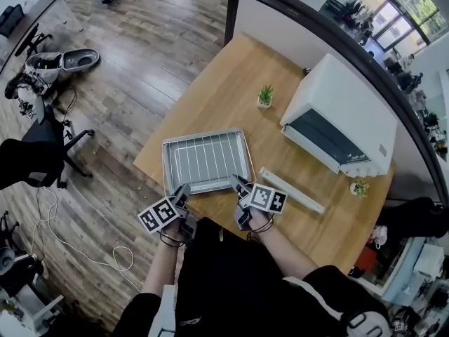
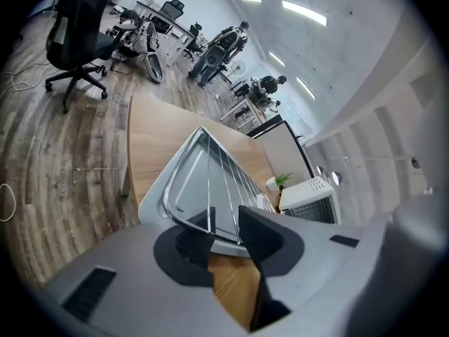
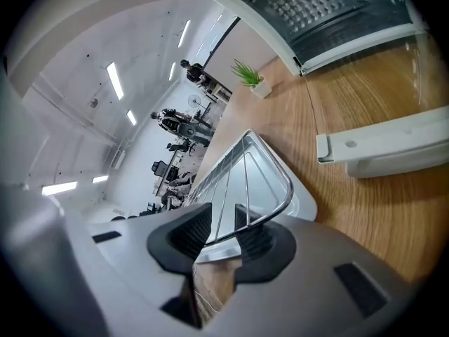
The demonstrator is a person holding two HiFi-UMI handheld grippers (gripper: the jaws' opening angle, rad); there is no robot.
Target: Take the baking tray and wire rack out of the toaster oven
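Observation:
The grey baking tray (image 1: 170,153) lies on the wooden table with the wire rack (image 1: 207,156) resting in it. The white toaster oven (image 1: 344,125) stands apart at the right. My left gripper (image 1: 184,192) is at the tray's near left corner and my right gripper (image 1: 237,182) at its near right corner. In the left gripper view the rack's (image 2: 217,174) front wire and the tray's (image 2: 158,188) rim pass between the opening jaws of the left gripper (image 2: 224,223), with a gap showing. The right gripper (image 3: 223,227) likewise straddles the rack (image 3: 245,181) and tray (image 3: 302,206), jaws opening.
A long white bar (image 1: 291,189) lies on the table between the tray and the oven. A small potted plant (image 1: 265,95) stands beyond the tray, another (image 1: 359,187) by the oven. The table's left edge drops to a wood floor with an office chair (image 1: 35,156).

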